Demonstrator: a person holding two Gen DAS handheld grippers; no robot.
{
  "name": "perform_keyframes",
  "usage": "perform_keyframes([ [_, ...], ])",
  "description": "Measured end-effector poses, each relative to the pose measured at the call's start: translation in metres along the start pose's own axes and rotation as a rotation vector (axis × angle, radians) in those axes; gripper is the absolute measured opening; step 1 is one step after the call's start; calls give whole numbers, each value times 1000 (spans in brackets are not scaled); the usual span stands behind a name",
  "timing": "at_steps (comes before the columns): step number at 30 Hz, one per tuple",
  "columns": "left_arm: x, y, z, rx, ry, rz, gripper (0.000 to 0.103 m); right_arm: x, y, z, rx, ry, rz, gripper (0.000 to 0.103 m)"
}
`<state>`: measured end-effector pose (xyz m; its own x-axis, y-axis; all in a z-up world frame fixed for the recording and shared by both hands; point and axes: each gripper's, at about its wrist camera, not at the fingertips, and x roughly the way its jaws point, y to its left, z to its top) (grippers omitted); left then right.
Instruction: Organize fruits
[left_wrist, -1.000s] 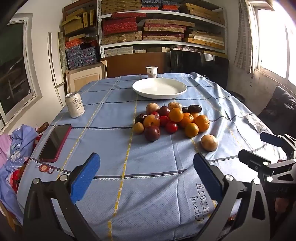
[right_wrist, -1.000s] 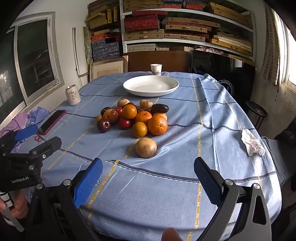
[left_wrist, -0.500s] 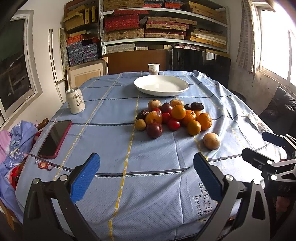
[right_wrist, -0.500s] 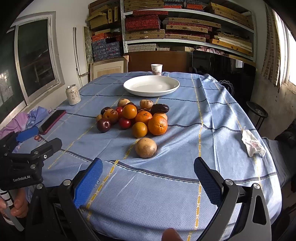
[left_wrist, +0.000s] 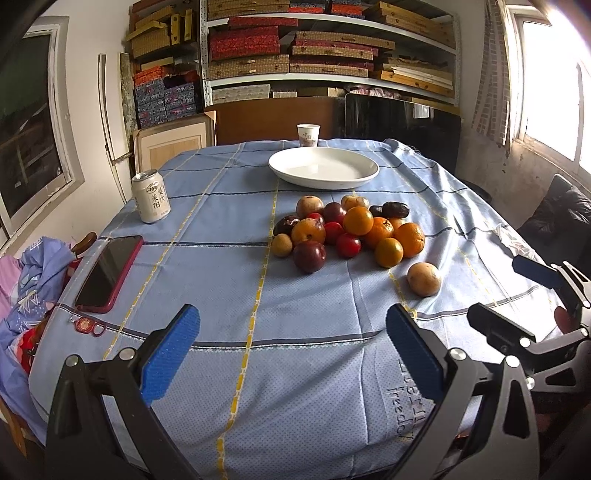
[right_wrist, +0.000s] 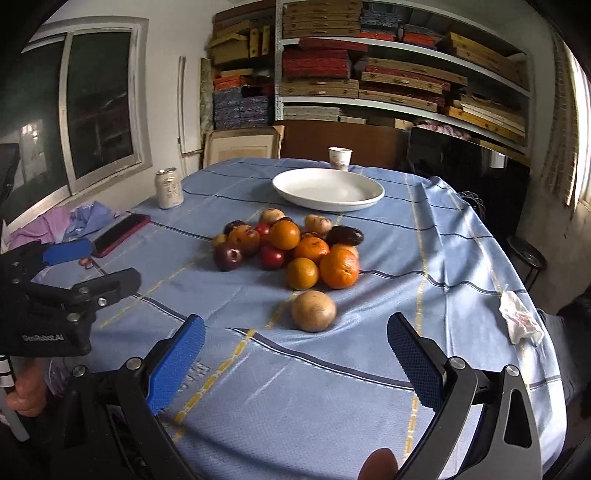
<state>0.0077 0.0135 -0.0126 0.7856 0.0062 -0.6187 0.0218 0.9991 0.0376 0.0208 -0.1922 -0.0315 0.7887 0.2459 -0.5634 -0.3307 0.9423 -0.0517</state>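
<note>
Nearest, the left claw (left_wrist: 291, 354) is held low over the near edge of the desk (left_wrist: 295, 406), its blue pads (left_wrist: 171, 354) spread wide with nothing between them. Likewise, the right claw (right_wrist: 295, 363) is held at the near edge, its pads (right_wrist: 415, 363) spread apart and bare. Each claw is seen from the other's camera: the right claw at the right border of the left view (left_wrist: 532, 299), the left claw at the left border of the right view (right_wrist: 77, 266), both parted. A fingertip (right_wrist: 378, 461) is glimpsed at the bottom of the right view.

A wide stretch of blue checked tablecloth (left_wrist: 314, 314) is left bare between the claws and the fruit. A red-cased phone (left_wrist: 109, 273) is laid near the left edge, with a small keyring (left_wrist: 86, 325) just in front of it. A crumpled tissue (right_wrist: 521, 321) is seen at the right edge, where the cloth falls away.

Further in, a single tan round fruit (right_wrist: 314, 311) is set apart from, and just in front of, the fruit pile (left_wrist: 347, 232), in which oranges, red and dark plums and brown fruits are clustered touching one another at mid-desk. A drink can (left_wrist: 150, 196) is stood upright toward the left edge.

Beyond the pile, a white plate (left_wrist: 325, 181) is placed, holding nothing, and a paper cup (left_wrist: 308, 135) is stood just behind it at the far edge. Shelves (left_wrist: 332, 62) stacked with boxes are seen against the back wall.
</note>
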Motion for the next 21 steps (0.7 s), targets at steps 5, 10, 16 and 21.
perform_keyframes([
  [5,0,1,-1,-4,2,2,99,0,-5,4,36,41,-24,100],
  [10,1,2,-1,-7,11,4,99,0,-10,4,58,55,-31,100],
  [16,2,2,-1,-6,15,3,99,-3,-6,4,38,42,-19,100],
  [21,2,1,-1,-4,16,3,99,-2,-7,4,47,45,-27,100],
])
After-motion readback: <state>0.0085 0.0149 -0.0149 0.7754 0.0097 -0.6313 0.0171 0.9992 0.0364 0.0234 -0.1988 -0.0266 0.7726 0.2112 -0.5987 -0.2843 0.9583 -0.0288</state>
